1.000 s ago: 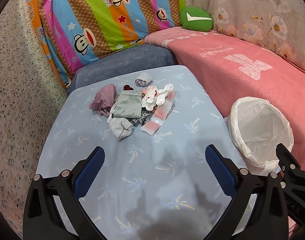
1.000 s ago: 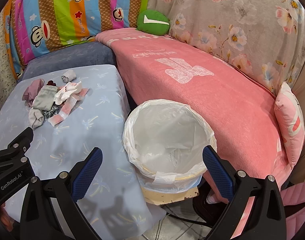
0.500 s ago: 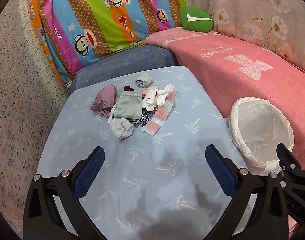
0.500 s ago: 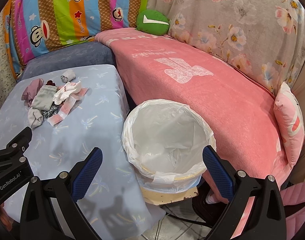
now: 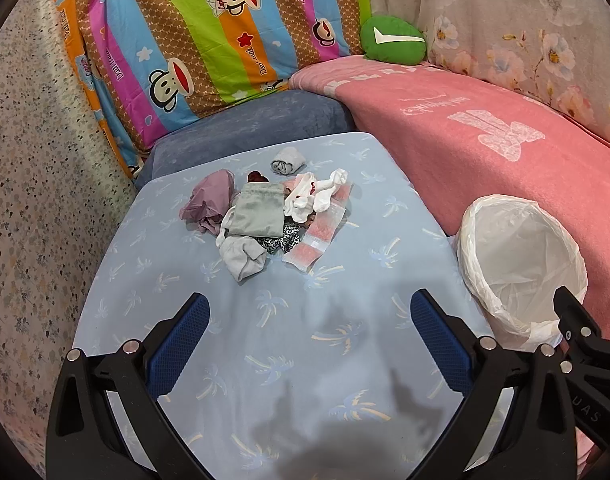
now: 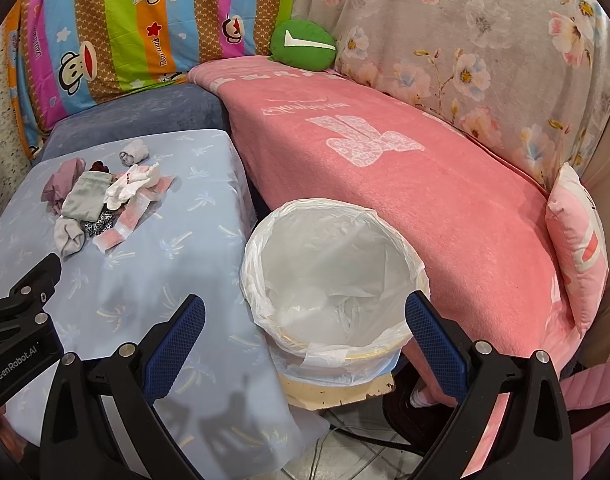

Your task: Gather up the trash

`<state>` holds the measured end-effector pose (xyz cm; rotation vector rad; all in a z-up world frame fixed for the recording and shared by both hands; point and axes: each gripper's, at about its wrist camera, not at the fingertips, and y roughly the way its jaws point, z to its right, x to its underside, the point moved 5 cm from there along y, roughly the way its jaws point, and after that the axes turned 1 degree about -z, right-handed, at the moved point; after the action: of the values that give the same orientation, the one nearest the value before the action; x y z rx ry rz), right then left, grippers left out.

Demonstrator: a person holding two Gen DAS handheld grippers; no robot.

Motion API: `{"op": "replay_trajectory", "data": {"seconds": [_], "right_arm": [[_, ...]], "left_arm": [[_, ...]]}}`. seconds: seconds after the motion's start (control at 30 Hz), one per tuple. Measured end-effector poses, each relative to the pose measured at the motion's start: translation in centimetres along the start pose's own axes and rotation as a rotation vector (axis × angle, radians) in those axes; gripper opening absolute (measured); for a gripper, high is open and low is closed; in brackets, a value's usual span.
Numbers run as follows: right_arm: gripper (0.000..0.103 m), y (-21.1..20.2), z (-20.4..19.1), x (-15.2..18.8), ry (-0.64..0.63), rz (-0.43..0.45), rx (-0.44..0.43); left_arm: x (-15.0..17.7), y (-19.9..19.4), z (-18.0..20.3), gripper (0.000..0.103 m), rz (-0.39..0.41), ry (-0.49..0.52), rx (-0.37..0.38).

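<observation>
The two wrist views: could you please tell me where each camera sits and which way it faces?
Left wrist view: sits on the left tool, looking forward and down over the blue tablecloth at the trash pile; its open blue fingers show, and the right tool's black frame intrudes at lower right.
Right wrist view: sits on the right tool, facing the lined bin and pink sofa cover; the left tool's frame shows at left.
Shared: pile, bin, tablecloth, green cushion.

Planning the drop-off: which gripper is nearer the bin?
Right. The right gripper hangs at the bin, fingers straddling its near rim. The left gripper hovers over the table, bin off to its right.
</observation>
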<state>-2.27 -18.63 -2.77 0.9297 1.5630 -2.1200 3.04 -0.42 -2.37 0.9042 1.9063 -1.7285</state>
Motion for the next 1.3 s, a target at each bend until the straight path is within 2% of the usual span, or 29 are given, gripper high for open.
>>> {"op": "replay_trajectory", "data": {"seconds": [0.57, 0.97, 1.3], "right_arm": [[0.098, -0.2, 0.7, -0.2, 0.017, 0.005, 0.016], [0.098, 0.3, -0.4, -0.4, 0.024, 0.005, 0.039], [0.098, 1.0, -1.9, -1.1, 0.036, 0.015, 0.043]], "left_arm": [[0.3, 0.5, -0.1, 0.096, 0.005, 0.003, 0.026], [0.2, 1.1, -0.6, 0.096, 0.029, 0.001, 0.059], [0.1, 2.8, -1.8, 0.096, 0.019, 0.002, 0.092]]}}
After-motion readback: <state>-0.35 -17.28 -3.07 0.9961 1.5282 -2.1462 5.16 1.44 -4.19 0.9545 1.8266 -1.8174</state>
